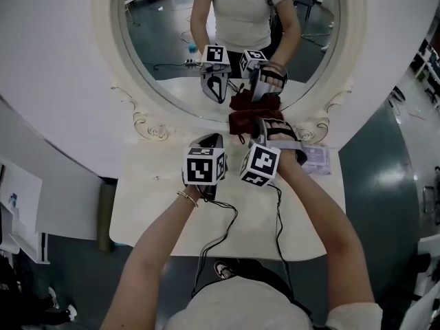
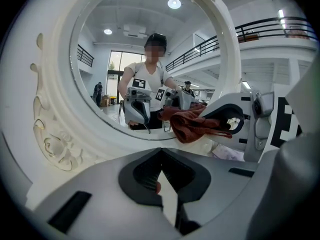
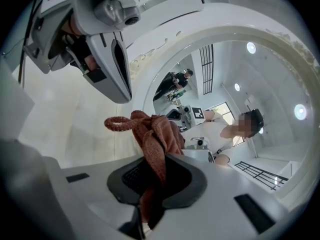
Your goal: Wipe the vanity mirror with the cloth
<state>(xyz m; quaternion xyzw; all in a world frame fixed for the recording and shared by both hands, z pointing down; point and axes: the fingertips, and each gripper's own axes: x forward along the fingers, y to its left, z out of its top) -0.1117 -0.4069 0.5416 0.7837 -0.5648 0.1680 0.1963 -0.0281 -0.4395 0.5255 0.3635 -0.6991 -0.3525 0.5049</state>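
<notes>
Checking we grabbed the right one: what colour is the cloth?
Dark reddish-brown cloth, clearest in the right gripper view.

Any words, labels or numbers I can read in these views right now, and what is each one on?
None can be read.
The marker cubes carry only black-and-white square patterns, no letters or digits.
The pale flat packet shows faint print, too small and blurred to read.

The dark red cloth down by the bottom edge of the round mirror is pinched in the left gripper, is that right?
Not quite: the cloth by the bottom edge of the round mirror is pinched in the right gripper, not the left. The right gripper view shows it clamped between those jaws.
</notes>
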